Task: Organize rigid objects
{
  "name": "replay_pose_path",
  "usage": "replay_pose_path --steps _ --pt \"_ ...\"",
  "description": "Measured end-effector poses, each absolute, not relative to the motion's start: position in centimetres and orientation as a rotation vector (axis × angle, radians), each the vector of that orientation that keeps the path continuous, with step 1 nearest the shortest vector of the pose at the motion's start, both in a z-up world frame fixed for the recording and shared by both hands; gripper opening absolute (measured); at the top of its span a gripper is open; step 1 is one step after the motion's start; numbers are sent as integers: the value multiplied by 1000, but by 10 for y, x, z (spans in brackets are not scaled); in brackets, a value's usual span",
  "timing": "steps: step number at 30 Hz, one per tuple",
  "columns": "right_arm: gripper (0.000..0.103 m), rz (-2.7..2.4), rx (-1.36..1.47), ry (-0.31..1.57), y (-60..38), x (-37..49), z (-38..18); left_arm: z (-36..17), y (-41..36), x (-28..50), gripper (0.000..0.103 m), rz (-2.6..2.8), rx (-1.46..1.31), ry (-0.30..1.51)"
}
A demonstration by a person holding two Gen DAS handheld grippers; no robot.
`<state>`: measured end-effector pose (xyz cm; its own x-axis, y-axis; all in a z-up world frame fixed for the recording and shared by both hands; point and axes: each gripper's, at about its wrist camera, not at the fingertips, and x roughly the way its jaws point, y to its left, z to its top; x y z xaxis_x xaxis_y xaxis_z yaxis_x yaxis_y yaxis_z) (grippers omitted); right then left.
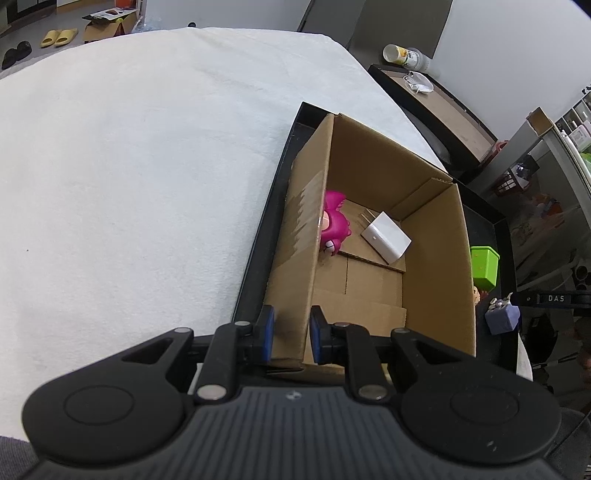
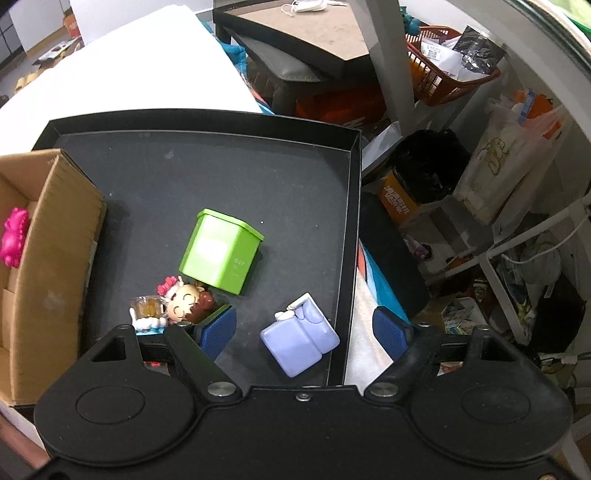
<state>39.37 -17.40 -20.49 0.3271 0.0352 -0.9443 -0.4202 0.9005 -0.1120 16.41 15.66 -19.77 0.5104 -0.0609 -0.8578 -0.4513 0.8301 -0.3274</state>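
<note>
My left gripper (image 1: 291, 332) is shut on the near left wall of the open cardboard box (image 1: 432, 236), which stands in a black tray (image 1: 258, 243). Inside the box lie a pink toy figure (image 1: 334, 223) and a white charger plug (image 1: 386, 236). My right gripper (image 2: 306, 332) is open above the tray (image 2: 258, 177), with a lilac block toy (image 2: 299, 341) between its fingers. A green square tin (image 2: 221, 251) and a small doll figure holding a mug (image 2: 177, 306) lie on the tray. The box (image 2: 48, 258) is at the left there.
The tray sits on a white cloth-covered table (image 1: 129, 166). To the right of the table are a black side table (image 2: 306, 33), a red basket (image 2: 447, 74), bags and shelf clutter (image 2: 509, 177). The green tin (image 1: 484, 266) and lilac block (image 1: 502, 317) also show beside the box.
</note>
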Motion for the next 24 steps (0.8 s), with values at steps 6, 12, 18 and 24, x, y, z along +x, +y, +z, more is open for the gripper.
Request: replay_pose_path --steps 6,12,18,24 --pt "79 302 -376 1238 -174 398 -219 -198 158 164 19 253 -576 1018" --pt "54 304 -420 1262 -172 394 -230 -198 159 163 19 248 -584 1016" --pt "53 309 -363 1281 -172 389 -221 -198 159 163 19 244 -592 1012" --pt "53 324 -356 1259 -167 381 -205 -197 160 161 19 242 -596 1008"
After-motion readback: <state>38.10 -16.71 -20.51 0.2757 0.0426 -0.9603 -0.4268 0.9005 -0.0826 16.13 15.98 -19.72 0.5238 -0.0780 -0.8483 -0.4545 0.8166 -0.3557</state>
